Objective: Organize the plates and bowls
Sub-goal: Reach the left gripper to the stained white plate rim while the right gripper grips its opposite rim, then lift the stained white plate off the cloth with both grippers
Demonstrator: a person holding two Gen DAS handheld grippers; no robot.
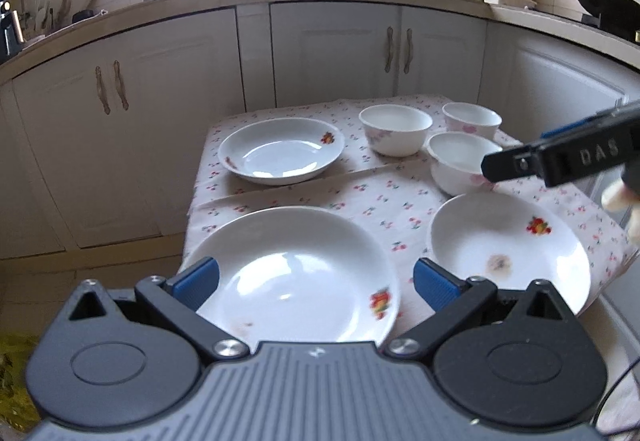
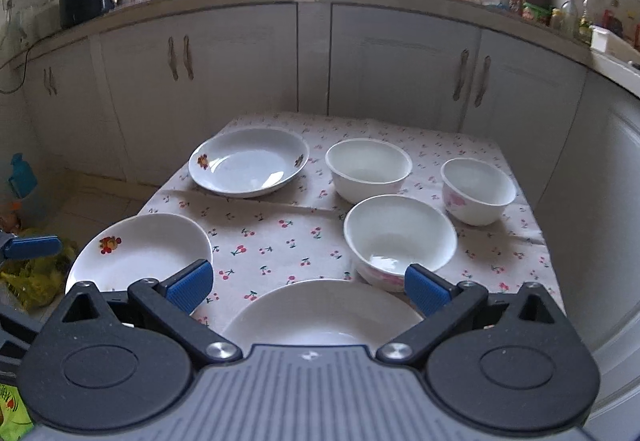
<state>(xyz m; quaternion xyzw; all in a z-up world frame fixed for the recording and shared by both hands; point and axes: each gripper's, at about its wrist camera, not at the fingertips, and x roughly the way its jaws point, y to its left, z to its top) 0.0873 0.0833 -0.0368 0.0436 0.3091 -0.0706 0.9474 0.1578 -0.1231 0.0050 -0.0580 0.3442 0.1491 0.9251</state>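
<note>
Three plates [image 2: 248, 163], three bowls [image 2: 368, 169], left claw [image 1: 316, 281] spread, right claw [image 2: 308, 287] spread

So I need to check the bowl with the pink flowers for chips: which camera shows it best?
The right wrist view: the pink-flower bowl stands whole and unblocked at the table's far right. In the left wrist view it is farther off, and a nearer bowl covers its lower part.
</note>
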